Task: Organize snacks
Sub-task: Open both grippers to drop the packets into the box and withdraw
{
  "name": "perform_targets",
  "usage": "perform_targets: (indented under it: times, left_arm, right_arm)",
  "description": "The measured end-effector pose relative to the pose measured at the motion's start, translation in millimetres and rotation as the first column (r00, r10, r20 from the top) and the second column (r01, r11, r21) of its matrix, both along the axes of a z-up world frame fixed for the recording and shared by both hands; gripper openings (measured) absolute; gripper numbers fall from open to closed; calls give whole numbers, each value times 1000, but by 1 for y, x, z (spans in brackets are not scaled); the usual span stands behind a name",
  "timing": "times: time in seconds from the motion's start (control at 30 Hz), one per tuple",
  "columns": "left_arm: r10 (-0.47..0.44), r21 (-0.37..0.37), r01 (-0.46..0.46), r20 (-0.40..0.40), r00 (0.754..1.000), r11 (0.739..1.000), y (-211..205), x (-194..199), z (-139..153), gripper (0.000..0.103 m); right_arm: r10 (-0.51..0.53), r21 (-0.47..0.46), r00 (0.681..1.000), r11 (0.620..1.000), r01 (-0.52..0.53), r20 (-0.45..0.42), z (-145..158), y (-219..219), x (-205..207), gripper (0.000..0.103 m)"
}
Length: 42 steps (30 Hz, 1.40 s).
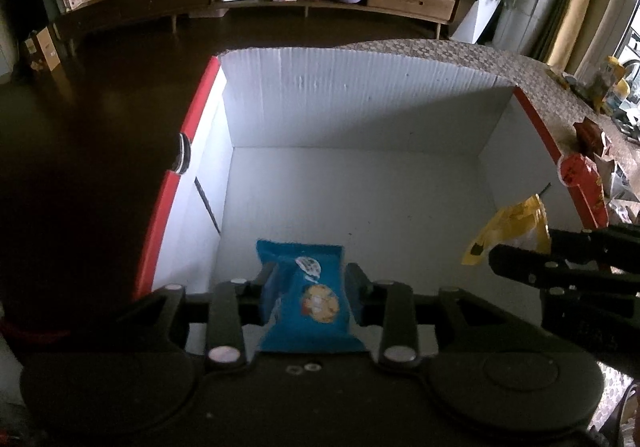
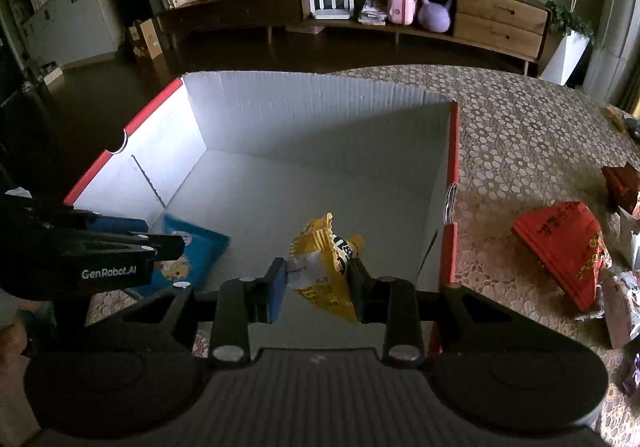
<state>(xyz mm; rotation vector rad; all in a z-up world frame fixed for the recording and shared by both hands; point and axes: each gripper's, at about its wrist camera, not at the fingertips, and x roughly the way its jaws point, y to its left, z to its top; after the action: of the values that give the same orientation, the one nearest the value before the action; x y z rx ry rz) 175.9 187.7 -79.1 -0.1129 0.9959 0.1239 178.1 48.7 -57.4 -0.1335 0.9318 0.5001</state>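
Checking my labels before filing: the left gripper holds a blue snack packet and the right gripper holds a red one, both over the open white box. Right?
Not quite. The right gripper holds a yellow packet, as the right wrist view shows. The rest stands: the left gripper holds the blue packet, both over the white box.

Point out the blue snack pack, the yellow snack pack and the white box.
blue snack pack [image 1: 316,303]: left wrist view, on its printed front.
yellow snack pack [image 2: 322,271]: right wrist view, on its middle.
white box [image 2: 320,107]: right wrist view, on its far inner wall.
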Motion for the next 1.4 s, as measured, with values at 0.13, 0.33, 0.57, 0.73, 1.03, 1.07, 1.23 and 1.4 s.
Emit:
perform_targets:
  times: [0.13, 0.33, 0.57, 0.73, 1.03, 1.07, 1.23, 1.4]
  left_arm:
    - [5, 1, -5, 10, 1000, 1000, -2, -1, 4, 46]
    - [25, 22, -26, 44, 999, 999, -2, -7, 15, 71]
    - [34, 35, -37, 89, 995, 999, -7, -18, 33, 78]
    - [21, 41, -27, 127, 992, 999, -14, -27, 47, 82]
    - [-25, 50, 16, 198, 980, 999, -37, -44, 72, 87]
    - [-32, 52, 22, 206, 978, 998, -41, -46, 74, 88]
    - [-61, 47, 52, 235, 970, 998, -57, -53, 85, 88]
    - [-86, 45, 77, 266, 960, 996, -73, -58, 93, 91]
  right_arm:
    - [-9, 9, 1000, 1000, 9, 6, 3, -3, -3, 33]
    - [-36, 30, 999, 999, 36, 26, 12, -11, -10, 48]
    - [-34, 54, 998, 998, 30, 59, 28, -20, -24, 54]
    - [-34, 81, 996, 996, 28, 80, 43, -30, -35, 59]
    - [-47, 122, 992, 992, 32, 119, 67, -50, -56, 68]
    - [-52, 127, 991, 991, 36, 125, 69, -53, -58, 69]
    - [-68, 144, 987, 988, 47, 143, 80, -66, -69, 70]
    - [-86, 166, 984, 984, 60, 157, 89, -84, -78, 76]
